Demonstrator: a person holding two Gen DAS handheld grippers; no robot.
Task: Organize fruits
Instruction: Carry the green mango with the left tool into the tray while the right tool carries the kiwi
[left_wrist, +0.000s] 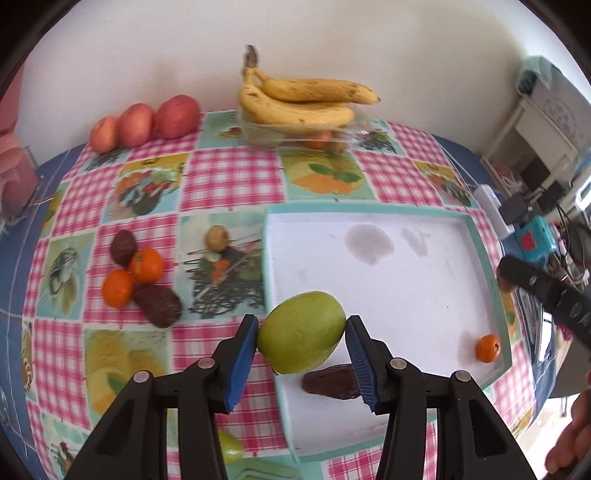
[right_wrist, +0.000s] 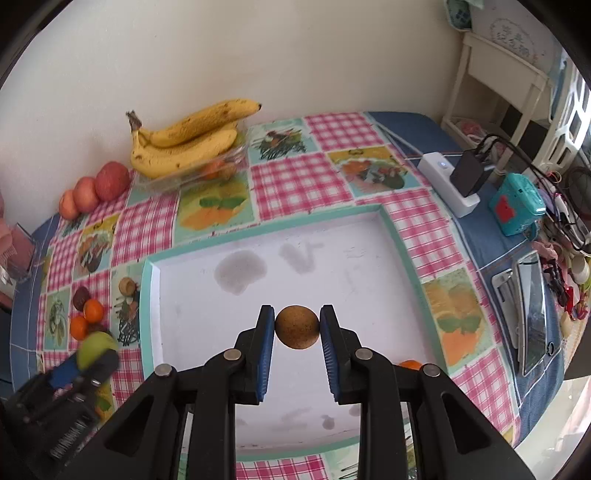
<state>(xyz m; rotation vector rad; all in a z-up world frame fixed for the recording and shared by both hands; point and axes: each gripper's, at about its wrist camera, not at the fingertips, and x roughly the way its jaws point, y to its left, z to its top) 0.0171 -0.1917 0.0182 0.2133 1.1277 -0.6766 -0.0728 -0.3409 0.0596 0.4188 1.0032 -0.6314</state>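
My left tool (left_wrist: 301, 334) is closed to a middle width on a green fruit (left_wrist: 301, 332); both blue pads (left_wrist: 242, 352) press its sides, and it hangs over the near left corner of the white tray (left_wrist: 388, 266). My right tool (right_wrist: 297, 326) is nearly shut (only a small gap) on a small brown round fruit (right_wrist: 297, 327), held above the tray's middle. In the tray lie one dark brown fruit (left_wrist: 330, 380) and one orange (left_wrist: 487, 348). On the bench (left_wrist: 229, 177), left of the tray, two oranges (left_wrist: 133, 280) touch two dark fruits (left_wrist: 157, 304). Bananas (left_wrist: 299, 99) and apples (left_wrist: 144, 123) stay by the wall.
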